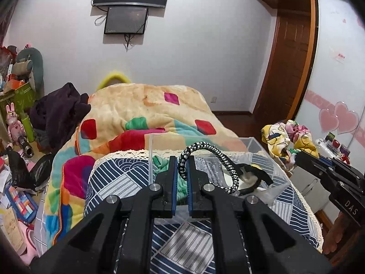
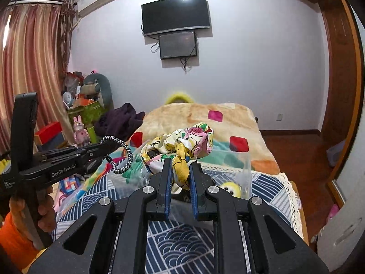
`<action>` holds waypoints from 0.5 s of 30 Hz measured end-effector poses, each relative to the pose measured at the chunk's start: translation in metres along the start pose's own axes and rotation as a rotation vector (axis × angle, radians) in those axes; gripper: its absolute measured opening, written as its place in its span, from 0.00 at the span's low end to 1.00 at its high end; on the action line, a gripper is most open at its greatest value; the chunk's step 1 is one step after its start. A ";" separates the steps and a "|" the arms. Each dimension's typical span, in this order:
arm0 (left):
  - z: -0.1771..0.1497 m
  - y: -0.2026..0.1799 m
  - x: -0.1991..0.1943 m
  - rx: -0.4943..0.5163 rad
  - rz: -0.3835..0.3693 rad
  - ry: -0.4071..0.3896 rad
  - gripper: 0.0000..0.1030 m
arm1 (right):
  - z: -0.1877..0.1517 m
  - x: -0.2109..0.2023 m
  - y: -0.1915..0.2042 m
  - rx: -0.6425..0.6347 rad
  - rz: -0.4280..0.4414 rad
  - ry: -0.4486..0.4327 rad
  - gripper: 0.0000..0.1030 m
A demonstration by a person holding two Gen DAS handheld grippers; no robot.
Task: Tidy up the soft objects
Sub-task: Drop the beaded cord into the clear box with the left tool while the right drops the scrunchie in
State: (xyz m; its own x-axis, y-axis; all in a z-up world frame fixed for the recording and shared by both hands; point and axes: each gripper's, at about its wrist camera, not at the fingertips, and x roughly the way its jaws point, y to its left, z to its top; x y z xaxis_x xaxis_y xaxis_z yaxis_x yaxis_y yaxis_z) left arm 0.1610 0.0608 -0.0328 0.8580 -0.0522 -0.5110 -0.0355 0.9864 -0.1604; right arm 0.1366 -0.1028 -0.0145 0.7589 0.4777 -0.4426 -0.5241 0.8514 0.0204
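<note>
- The left claw [image 1: 182,166], low in the frame's centre, is pinched on a black-and-white braided cord [image 1: 206,150] that loops up and right over the clear plastic box [image 1: 262,146].
- The right claw [image 2: 180,166] grips a bunched yellow floral cloth [image 2: 180,143], held raised above the box at centre frame.
- At lower left of the right view, a hand [image 2: 45,207] holds the left tool level.
- The box sits on the patterned bed cover [image 2: 182,239].

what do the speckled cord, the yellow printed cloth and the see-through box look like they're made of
Cord: likely braided nylon or polyester; a black-and-white weave shows, and it holds a springy loop. Cloth: thin woven fabric, perhaps cotton or satin, crumpled in soft folds with a slight sheen. Box: clear rigid plastic, probably acrylic, with straight glossy edges.
</note>
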 end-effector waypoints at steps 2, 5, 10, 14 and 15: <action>0.000 0.000 0.011 0.008 0.008 0.020 0.06 | 0.001 0.007 -0.001 0.001 0.001 0.011 0.12; -0.003 0.002 0.028 0.012 0.017 0.055 0.06 | 0.000 0.022 -0.005 0.010 -0.002 0.042 0.12; -0.010 0.011 0.052 -0.023 0.003 0.121 0.06 | -0.007 0.048 -0.009 0.033 -0.001 0.107 0.12; -0.014 0.013 0.063 -0.021 0.012 0.148 0.06 | -0.016 0.064 -0.009 0.032 0.003 0.161 0.12; -0.016 0.012 0.065 -0.016 0.017 0.155 0.06 | -0.018 0.065 -0.007 0.029 0.001 0.169 0.12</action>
State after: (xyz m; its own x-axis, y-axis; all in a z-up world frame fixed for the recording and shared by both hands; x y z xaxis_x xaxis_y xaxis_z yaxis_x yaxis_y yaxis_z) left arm 0.2080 0.0668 -0.0810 0.7678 -0.0606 -0.6378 -0.0582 0.9848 -0.1636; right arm 0.1834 -0.0818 -0.0597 0.6813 0.4372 -0.5872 -0.5112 0.8582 0.0458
